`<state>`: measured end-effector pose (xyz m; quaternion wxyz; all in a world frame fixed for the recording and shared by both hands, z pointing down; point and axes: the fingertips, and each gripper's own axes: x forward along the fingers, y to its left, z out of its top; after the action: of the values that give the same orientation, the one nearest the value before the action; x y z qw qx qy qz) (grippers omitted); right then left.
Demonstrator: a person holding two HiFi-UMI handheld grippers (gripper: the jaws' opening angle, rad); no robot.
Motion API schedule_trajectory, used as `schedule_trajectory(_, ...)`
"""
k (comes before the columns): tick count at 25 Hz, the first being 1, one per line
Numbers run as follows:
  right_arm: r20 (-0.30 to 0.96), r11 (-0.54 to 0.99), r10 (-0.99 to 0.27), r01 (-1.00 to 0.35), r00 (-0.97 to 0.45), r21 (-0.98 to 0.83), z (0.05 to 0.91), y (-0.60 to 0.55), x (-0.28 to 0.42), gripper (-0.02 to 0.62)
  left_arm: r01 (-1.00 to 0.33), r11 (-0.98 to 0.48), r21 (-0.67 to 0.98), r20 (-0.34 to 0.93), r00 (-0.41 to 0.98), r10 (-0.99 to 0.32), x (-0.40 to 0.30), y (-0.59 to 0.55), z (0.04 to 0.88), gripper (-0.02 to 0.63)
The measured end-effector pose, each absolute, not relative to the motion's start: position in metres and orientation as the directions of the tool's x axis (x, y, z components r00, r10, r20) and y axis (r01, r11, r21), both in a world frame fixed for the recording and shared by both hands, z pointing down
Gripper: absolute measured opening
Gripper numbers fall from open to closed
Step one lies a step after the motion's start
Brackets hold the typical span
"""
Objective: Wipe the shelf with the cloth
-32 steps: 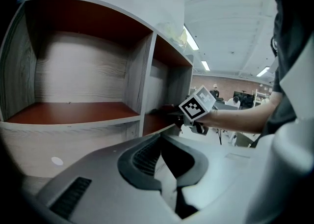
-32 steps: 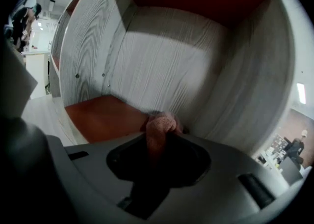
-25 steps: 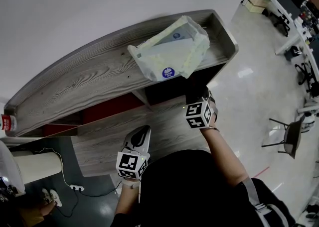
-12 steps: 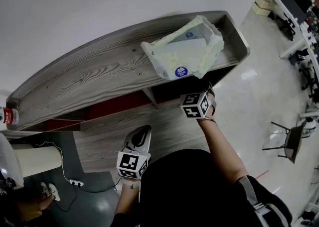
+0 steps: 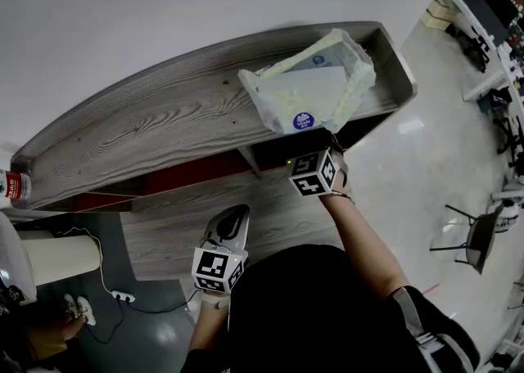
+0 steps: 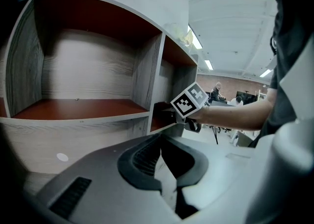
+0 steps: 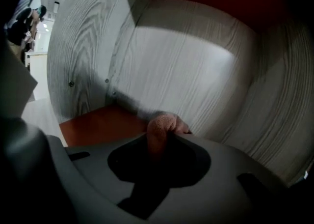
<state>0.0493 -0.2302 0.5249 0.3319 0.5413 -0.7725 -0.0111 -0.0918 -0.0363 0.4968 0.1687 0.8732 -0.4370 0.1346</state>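
1. The right tongs (image 7: 159, 142) are clamping narrowly on the cloth (image 7: 161, 128), pinching it between their dark tips.
2. The cloth is showing as a small salmon-pink fold with a nubby, towel-like surface, bunching into a rounded hump above the tips, toward 6 o'clock in the right gripper view.
3. The cloth is sitting inside a compartment of the shelf (image 5: 164, 130), just over the red-brown compartment floor (image 7: 105, 125), which is lying at 9 o'clock of the cloth; pale grey woodgrain walls are rising behind it.
4. In the head view the right tongs are reaching into the compartment at 3 o'clock, under the shelf's top board.
5. The left tongs (image 5: 231, 220) are hanging at 6 o'clock in the head view, well apart from the cloth, with their tips pressing together and gripping nothing.
6. A crumpled plastic bag (image 5: 307, 89) is lying on the shelf's top at 1 o'clock.
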Motion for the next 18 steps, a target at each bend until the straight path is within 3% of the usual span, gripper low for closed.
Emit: schedule_trajectory(18, 0.548, 0.636, -0.721, -0.717, -0.423, 0.284, 0.528, -0.194, -0.021, 0.077, -0.836, -0.521, 0.172, 0.376, 0.544, -0.750, -0.092, -0.030, 0.494, 0.012)
